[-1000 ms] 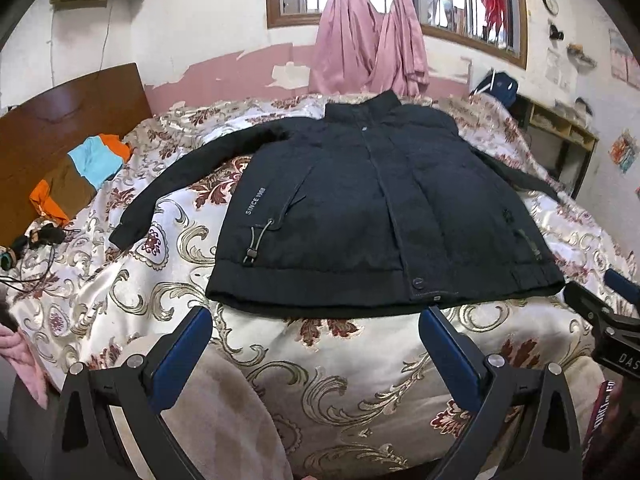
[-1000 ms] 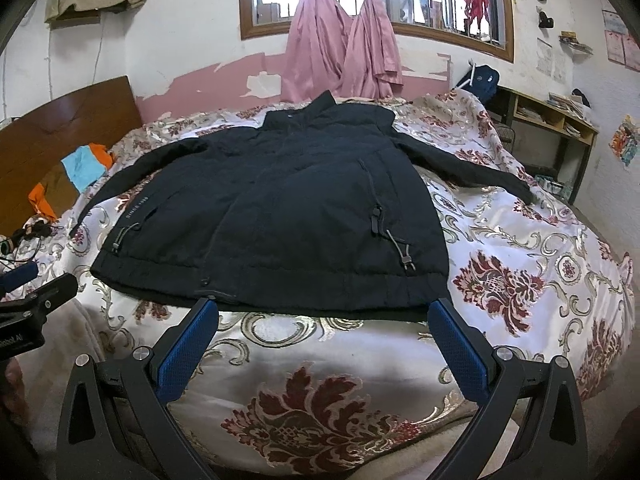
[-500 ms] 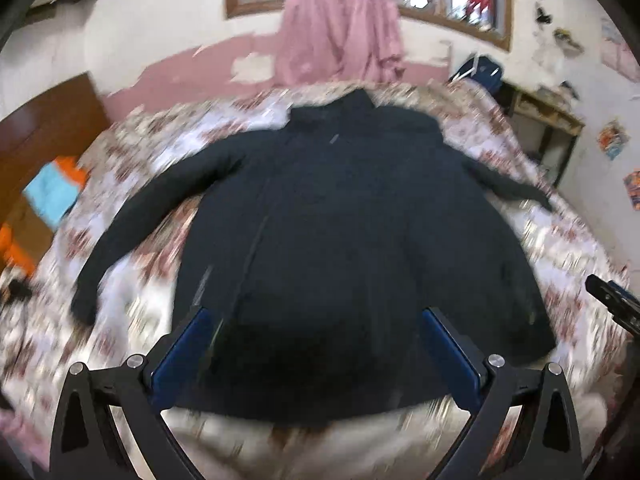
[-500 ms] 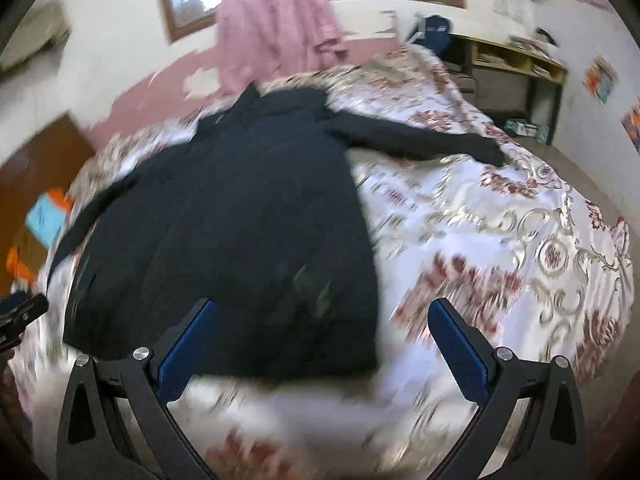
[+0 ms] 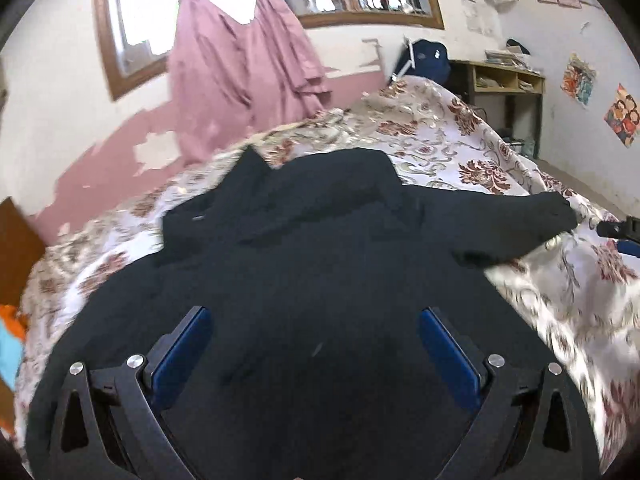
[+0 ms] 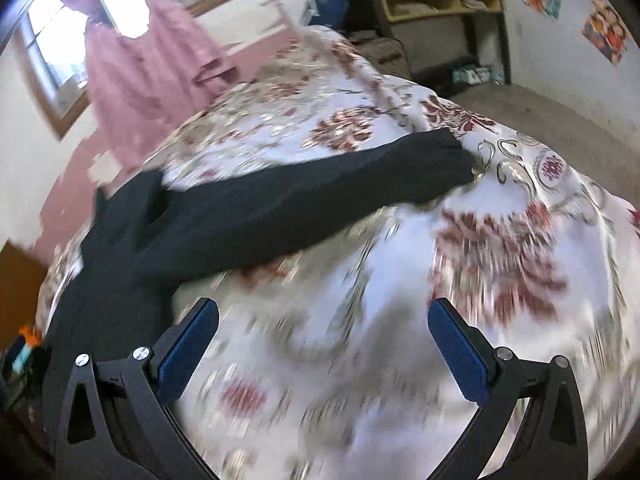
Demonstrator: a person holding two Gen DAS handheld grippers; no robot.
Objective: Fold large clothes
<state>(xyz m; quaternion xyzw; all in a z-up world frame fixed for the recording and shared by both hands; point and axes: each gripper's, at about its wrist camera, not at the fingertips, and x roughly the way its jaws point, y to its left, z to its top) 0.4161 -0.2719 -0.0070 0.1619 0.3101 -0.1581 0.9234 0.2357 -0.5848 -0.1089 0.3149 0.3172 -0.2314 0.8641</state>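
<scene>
**Inspector:** Two tools on record. Left tool (image 5: 316,322): jaws spread wide, nothing between the blue pads (image 5: 182,354), positioned over the body of the black jacket (image 5: 304,280). Right tool (image 6: 323,316): jaws likewise spread wide, nothing held, positioned over bare bedspread (image 6: 500,240).

**Clerk:** Location of the garment?

**Inspector:** Jacket lies flat on the bed, on the floral bedspread (image 5: 460,148), collar (image 5: 250,168) toward the far wall. Its right sleeve (image 6: 320,192) lies stretched out across the spread, cuff (image 6: 456,156) near the bed's edge. In the left wrist view the same sleeve (image 5: 516,232) reaches toward the right tool (image 5: 620,230), whose tip shows at the frame edge just beside the cuff; contact cannot be confirmed.

**Clerk:** Position of the right tool against the sleeve?

**Inspector:** Sleeve sits ahead of the tool, apart from both pads. The left pad (image 6: 188,344) is just beside the jacket's side hem. The foreground of that view is blurred.

**Clerk:** Surroundings?

**Inspector:** Pink curtains (image 5: 240,60) hang knotted at a wood-framed window (image 5: 116,40). Shelf unit (image 6: 444,4) against the far wall, blue bag (image 5: 428,58) beside it. Posters (image 5: 578,80) on the right-hand wall. Orange and blue cloth (image 5: 10,336) at the left of the bed.
</scene>
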